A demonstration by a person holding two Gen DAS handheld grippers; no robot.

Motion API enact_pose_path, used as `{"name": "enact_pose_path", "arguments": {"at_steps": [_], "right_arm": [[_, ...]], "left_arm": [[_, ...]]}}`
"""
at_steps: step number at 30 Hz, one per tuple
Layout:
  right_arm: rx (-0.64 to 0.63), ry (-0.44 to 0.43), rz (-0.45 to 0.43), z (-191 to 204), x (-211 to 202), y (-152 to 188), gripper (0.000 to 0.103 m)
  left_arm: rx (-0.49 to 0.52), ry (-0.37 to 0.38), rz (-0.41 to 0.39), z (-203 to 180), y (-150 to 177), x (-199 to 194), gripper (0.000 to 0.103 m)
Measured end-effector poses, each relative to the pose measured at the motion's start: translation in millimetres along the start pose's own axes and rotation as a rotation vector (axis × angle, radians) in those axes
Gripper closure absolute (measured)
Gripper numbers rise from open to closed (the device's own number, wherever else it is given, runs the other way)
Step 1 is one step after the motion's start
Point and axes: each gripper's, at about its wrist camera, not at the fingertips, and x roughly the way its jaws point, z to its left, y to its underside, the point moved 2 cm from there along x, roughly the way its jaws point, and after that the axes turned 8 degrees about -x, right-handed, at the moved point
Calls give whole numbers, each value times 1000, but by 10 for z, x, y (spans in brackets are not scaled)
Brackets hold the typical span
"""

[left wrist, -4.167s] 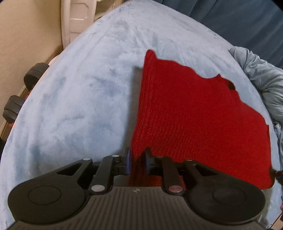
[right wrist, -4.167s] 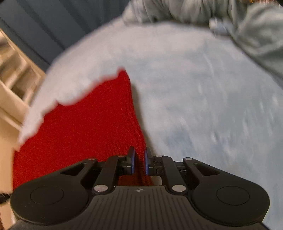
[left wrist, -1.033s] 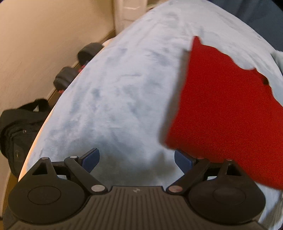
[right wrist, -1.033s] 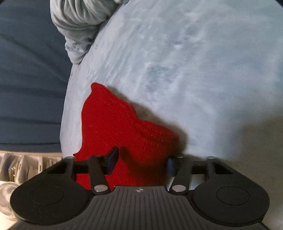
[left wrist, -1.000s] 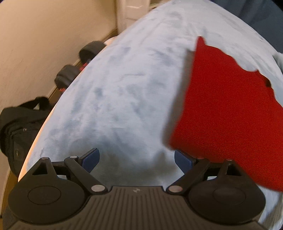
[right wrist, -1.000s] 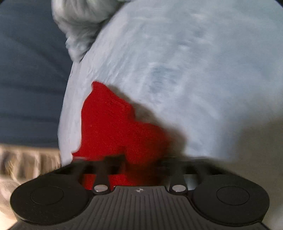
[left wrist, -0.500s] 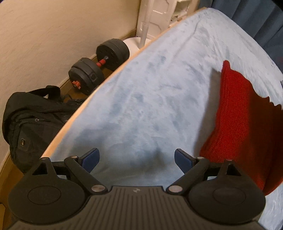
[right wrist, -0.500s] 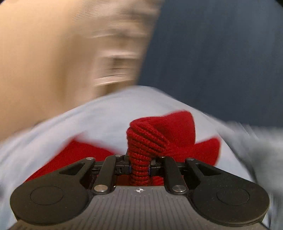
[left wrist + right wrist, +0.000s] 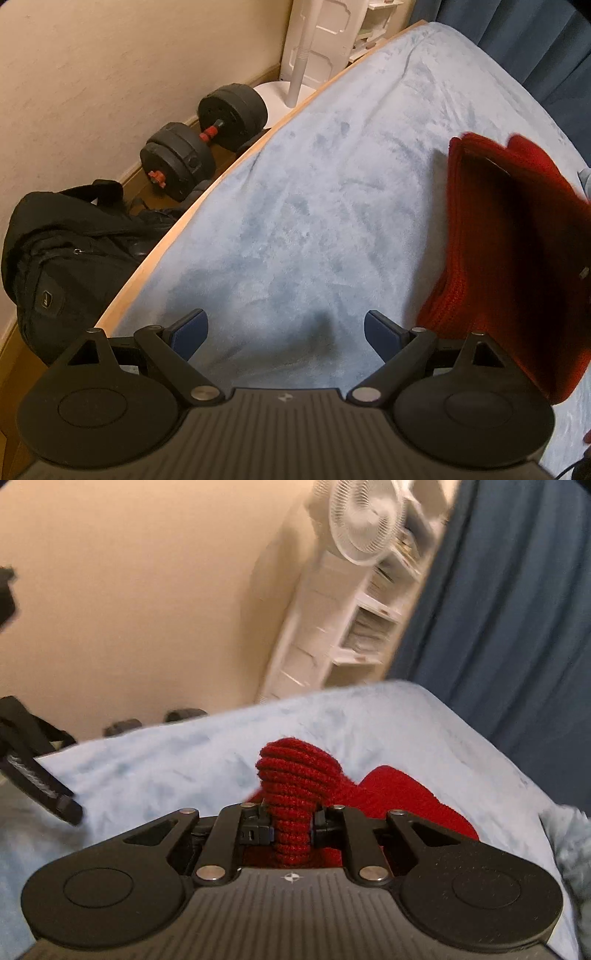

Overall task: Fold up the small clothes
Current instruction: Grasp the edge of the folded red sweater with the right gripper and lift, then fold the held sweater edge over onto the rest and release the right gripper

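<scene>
Pale blue fleece covers the bed [image 9: 295, 221] under us, beige wall and navy curtain beyond. Our right gripper [image 9: 291, 829] is pinched tight on a bunched fold of the red knit garment [image 9: 295, 794], the ribbed wad bulging up between the jaws while the rest trails down onto the fleece behind it. Our left gripper [image 9: 284, 328] is spread wide, holding nothing, hovering over bare blanket just beside the garment's near edge. From that side the knit [image 9: 509, 258] is lifted and curling over itself toward the bed's right side, a dark hollow underneath. Off the bed's left edge sit a dumbbell [image 9: 203, 133] and a black backpack [image 9: 62, 251] on the floor. We read this as mid-fold: one edge being carried across. Next, we'd lay that edge down aligned with the opposite one, and the free left could pin or smooth the cloth.
</scene>
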Motion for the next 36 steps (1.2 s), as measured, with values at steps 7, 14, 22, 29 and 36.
{"name": "enact_pose_path", "arguments": {"at_steps": [7,14,22,29,36], "right_arm": [[-88,-62,106,663,154,399,70],[341,-144,41,-75,-502,408,68],[296,-46,252,22,-380,1000,73],[400,-100,233,-76,-853,896,73],[602,14,221,-327,-1768,808,39]], "left_arm": [[27,-9,14,-14,58,14,9],[79,67,-22,-305,41,-122,9],[284,125,-8,-1114,238,42,8],[230,92,31,-838,268,27,0],[285,116,-99,-769,467,-920,0]]}}
